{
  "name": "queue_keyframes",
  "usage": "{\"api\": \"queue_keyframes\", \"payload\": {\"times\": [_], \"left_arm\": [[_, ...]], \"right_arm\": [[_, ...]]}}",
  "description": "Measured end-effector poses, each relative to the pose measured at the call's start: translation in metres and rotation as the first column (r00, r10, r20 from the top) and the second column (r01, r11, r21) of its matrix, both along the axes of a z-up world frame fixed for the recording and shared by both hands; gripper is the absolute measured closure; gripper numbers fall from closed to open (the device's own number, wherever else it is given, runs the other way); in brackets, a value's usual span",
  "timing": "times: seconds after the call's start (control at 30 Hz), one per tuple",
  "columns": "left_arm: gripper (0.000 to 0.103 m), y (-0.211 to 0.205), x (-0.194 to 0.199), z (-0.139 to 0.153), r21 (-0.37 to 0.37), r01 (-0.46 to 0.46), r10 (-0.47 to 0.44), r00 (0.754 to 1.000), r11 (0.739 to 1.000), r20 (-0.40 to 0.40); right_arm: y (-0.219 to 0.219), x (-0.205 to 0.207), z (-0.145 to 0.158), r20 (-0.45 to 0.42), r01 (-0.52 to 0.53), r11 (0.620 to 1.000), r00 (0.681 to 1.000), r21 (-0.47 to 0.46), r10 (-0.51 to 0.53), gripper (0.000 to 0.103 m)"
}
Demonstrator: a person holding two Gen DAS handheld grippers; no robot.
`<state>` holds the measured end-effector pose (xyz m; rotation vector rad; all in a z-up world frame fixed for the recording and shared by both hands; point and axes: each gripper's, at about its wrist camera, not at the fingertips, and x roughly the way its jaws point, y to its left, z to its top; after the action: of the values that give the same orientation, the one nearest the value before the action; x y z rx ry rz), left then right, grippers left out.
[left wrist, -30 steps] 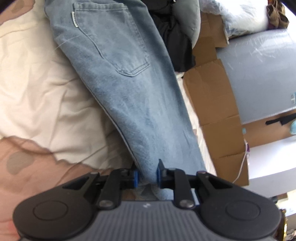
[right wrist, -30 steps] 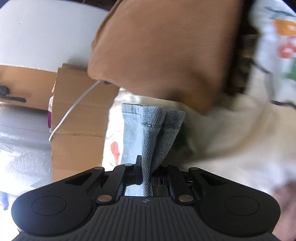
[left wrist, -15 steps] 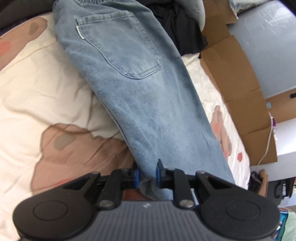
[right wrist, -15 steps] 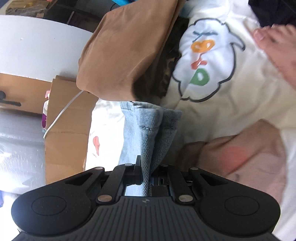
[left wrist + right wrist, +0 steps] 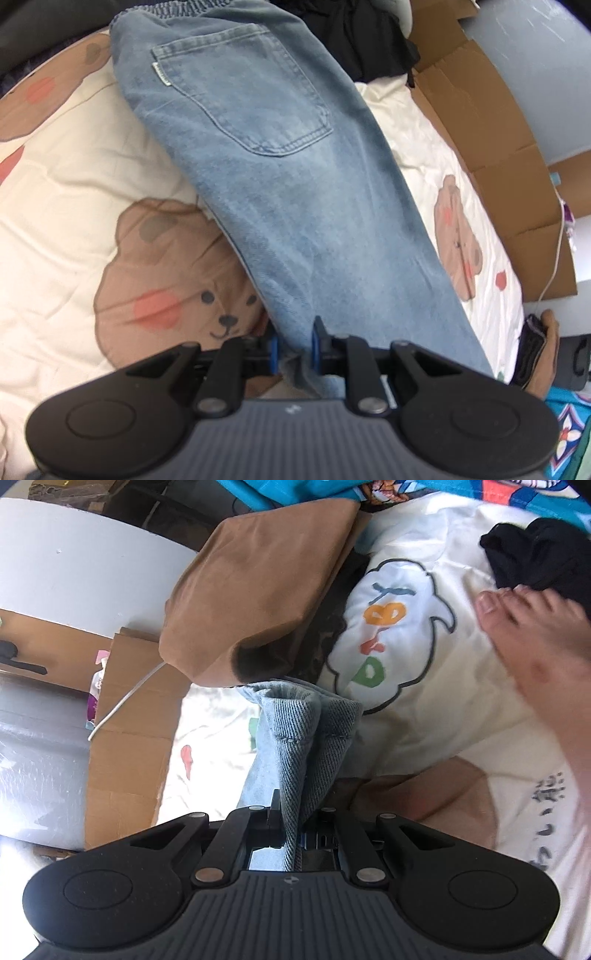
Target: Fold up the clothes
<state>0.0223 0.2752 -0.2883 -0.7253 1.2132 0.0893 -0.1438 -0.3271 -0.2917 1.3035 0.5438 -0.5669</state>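
Note:
A pair of light blue jeans [image 5: 280, 184] lies stretched across a cream quilt with bear prints [image 5: 74, 177], its back pocket facing up and the elastic waistband at the far end. My left gripper [image 5: 294, 345] is shut on the near edge of the leg fabric, lifted a little off the quilt. In the right wrist view my right gripper [image 5: 295, 812] is shut on the bunched hem of the jeans [image 5: 306, 738], which stands up in folds between the fingers.
Flattened cardboard [image 5: 495, 158] and a white cable [image 5: 554, 266] run along the bed's right side. Dark clothes [image 5: 362, 40] lie beyond the waistband. A brown garment [image 5: 258, 590], a white printed shirt [image 5: 399, 635], a black item [image 5: 535, 554] and a person's bare foot [image 5: 532, 635] lie past the hem.
The left view has pulled back and tilted, so more of the jeans and a bear print on the quilt show. The right gripper swung sideways with the hem, bringing the printed shirt and the foot into view.

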Motion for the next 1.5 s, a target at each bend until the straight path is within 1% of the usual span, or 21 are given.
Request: {"api": "queue_keyframes", "payload": {"times": [0.1,0.2,0.27,0.33,0.43,0.53,0.67,0.77,0.93,1.03,1.1,1.13,1.23,1.27,1.33,1.37,1.4,1.47,1.5], "left_arm": [[0.086,0.000,0.008,-0.011,-0.013,0.010,-0.010,1.000,1.000,-0.006],[0.086,0.003,0.008,-0.015,-0.023,0.022,-0.022,1.000,0.999,-0.011],[0.086,0.005,0.007,-0.014,-0.035,0.028,-0.028,1.000,0.999,0.003],[0.086,0.010,0.001,-0.005,-0.038,0.030,-0.030,0.999,0.999,0.019],[0.086,0.011,0.001,-0.006,-0.046,0.023,-0.022,1.000,0.999,0.015],[0.086,0.005,0.003,-0.006,-0.031,0.037,-0.037,0.999,0.999,0.010],[0.086,-0.003,0.003,0.002,0.008,0.072,-0.072,0.997,0.997,0.015],[0.086,-0.005,0.006,0.002,0.027,0.074,-0.074,0.997,0.997,0.006],[0.086,-0.003,0.021,-0.014,0.067,0.090,-0.088,0.995,0.994,-0.036],[0.086,-0.001,0.030,-0.025,0.086,0.101,-0.096,0.994,0.991,-0.059],[0.086,0.001,0.036,-0.032,0.094,0.103,-0.096,0.993,0.990,-0.072],[0.086,0.002,0.038,-0.035,0.097,0.105,-0.098,0.992,0.990,-0.076],[0.084,0.006,0.046,-0.044,0.103,0.112,-0.102,0.990,0.988,-0.092],[0.083,0.007,0.048,-0.047,0.103,0.111,-0.101,0.990,0.988,-0.099],[0.079,0.010,0.052,-0.054,0.099,0.104,-0.093,0.989,0.990,-0.114],[0.076,0.011,0.052,-0.056,0.098,0.098,-0.086,0.989,0.990,-0.119],[0.075,0.014,0.053,-0.056,0.098,0.095,-0.083,0.989,0.991,-0.119],[0.069,0.013,0.052,-0.055,0.119,0.093,-0.078,0.990,0.989,-0.120],[0.069,0.014,0.052,-0.052,0.139,0.092,-0.076,0.990,0.986,-0.119]], "right_arm": [[-0.003,-0.005,0.006,-0.021,-0.016,1.000,1.000,-0.017,0.016,0.097],[-0.005,-0.008,0.012,-0.041,-0.029,0.999,0.999,-0.024,0.028,0.097],[-0.008,-0.010,0.014,-0.056,-0.026,0.999,0.998,-0.021,0.025,0.097],[-0.012,-0.014,0.013,-0.064,-0.017,1.000,0.998,-0.016,0.016,0.097],[-0.019,-0.022,0.010,-0.071,-0.006,1.000,0.997,-0.011,0.005,0.097],[-0.024,-0.033,0.007,-0.084,0.012,1.000,0.996,-0.015,-0.013,0.097],[-0.028,-0.051,-0.007,-0.110,0.039,0.999,0.993,0.020,-0.037,0.097],[-0.031,-0.055,-0.019,-0.121,0.028,0.999,0.992,0.025,-0.025,0.097],[-0.032,-0.059,-0.046,-0.160,0.019,0.999,0.987,0.045,-0.011,0.097],[-0.034,-0.058,-0.055,-0.184,0.010,0.999,0.983,0.046,-0.002,0.094],[-0.038,-0.057,-0.056,-0.221,0.025,0.998,0.975,0.052,-0.013,0.087],[-0.041,-0.057,-0.054,-0.238,0.023,0.999,0.971,0.046,-0.011,0.086],[-0.050,-0.056,-0.047,-0.301,-0.006,1.000,0.954,0.012,0.009,0.070],[-0.053,-0.055,-0.043,-0.334,-0.026,1.000,0.942,-0.003,0.023,0.061],[-0.060,-0.053,-0.032,-0.386,-0.070,0.997,0.921,-0.037,0.050,0.059],[-0.063,-0.053,-0.026,-0.396,-0.083,0.995,0.917,-0.057,0.054,0.057],[-0.066,-0.053,-0.020,-0.400,-0.088,0.993,0.915,-0.076,0.050,0.053],[-0.070,-0.052,-0.008,-0.389,-0.093,0.990,0.920,-0.103,0.045,0.052],[-0.072,-0.052,-0.002,-0.382,-0.095,0.989,0.923,-0.116,0.044,0.052]]}}
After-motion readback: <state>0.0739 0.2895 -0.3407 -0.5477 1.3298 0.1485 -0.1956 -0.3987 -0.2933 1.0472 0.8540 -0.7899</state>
